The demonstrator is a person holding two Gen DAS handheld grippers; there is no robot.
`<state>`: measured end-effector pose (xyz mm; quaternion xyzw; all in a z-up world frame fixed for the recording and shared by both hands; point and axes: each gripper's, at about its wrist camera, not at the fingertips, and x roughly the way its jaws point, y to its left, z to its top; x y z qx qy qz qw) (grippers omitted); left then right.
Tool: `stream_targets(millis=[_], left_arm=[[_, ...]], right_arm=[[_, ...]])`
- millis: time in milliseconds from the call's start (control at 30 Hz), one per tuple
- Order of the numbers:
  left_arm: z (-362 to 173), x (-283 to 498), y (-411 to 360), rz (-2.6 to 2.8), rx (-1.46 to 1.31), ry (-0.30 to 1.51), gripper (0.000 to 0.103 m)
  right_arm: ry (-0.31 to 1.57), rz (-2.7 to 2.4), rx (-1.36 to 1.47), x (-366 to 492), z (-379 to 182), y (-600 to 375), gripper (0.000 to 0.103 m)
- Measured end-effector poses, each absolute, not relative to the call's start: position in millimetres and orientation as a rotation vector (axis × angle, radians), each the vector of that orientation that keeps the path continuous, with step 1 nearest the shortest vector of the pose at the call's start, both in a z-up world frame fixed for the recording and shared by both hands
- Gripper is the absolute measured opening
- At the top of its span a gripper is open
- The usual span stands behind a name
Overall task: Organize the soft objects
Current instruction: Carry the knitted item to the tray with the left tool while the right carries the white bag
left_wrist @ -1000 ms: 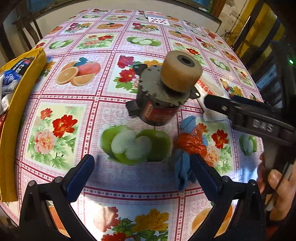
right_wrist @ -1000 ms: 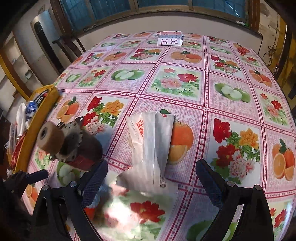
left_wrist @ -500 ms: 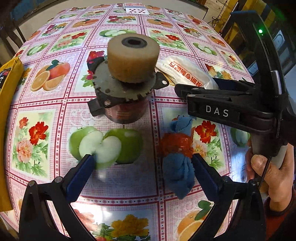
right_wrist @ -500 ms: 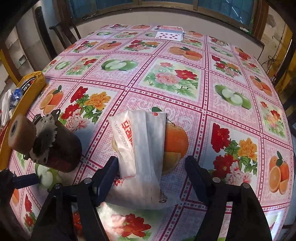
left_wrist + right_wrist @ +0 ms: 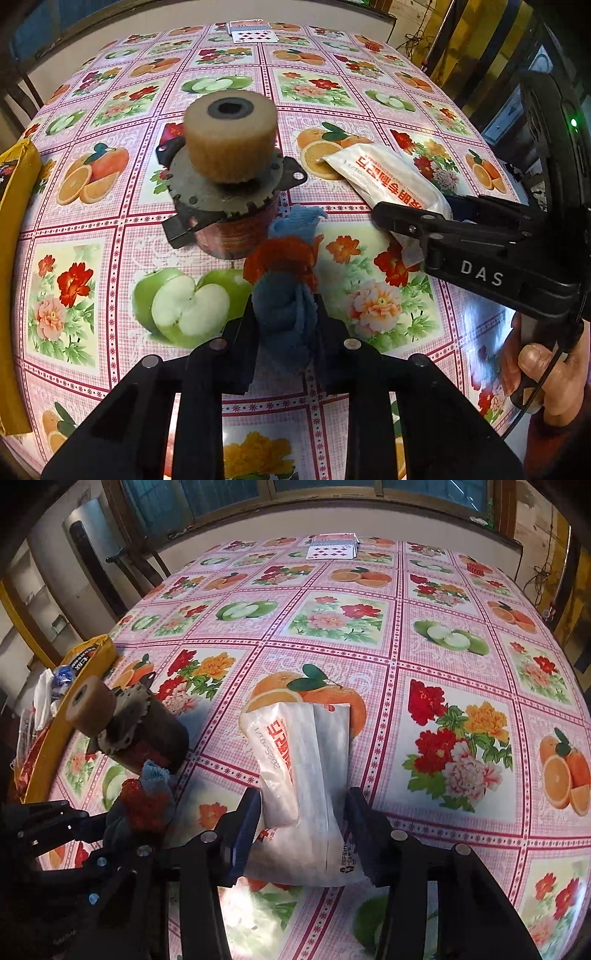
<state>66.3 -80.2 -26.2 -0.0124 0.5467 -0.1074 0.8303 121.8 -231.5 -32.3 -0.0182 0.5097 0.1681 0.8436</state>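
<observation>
A blue cloth bundle (image 5: pixel 284 299) bound with an orange band lies on the flowered tablecloth, just in front of an old motor topped by a tan sponge roller (image 5: pixel 229 147). My left gripper (image 5: pixel 286 332) is shut on the near end of the bundle. A white plastic packet (image 5: pixel 306 760) with red print lies to the right. Both pads of my right gripper (image 5: pixel 303 819) press against its sides, so it is shut on the packet. The left wrist view shows the right gripper (image 5: pixel 413 212) over the packet (image 5: pixel 388 173). From the right wrist, the left gripper (image 5: pixel 107 834) holds the bundle (image 5: pixel 147 797).
A yellow bag (image 5: pixel 77 679) holding wrappers sits at the table's left edge. Playing cards (image 5: pixel 332 548) lie fanned at the far edge. The motor (image 5: pixel 147 727) stands close to both grippers. A person's hand (image 5: pixel 546 376) holds the right gripper's handle. Chairs stand beyond the table.
My left gripper moved forward and shut on the blue bundle. My right gripper's fingers narrowed from wide apart until they pressed the white packet's sides.
</observation>
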Motion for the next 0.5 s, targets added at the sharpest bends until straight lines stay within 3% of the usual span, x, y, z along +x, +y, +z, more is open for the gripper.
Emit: stream_targets(millis=[500], left_arm=[[-28, 23, -14, -0.175, -0.101, 1.107, 0.022]], right_arm=[[1.028, 0.399, -0.119, 47, -31, -207, 0.048]])
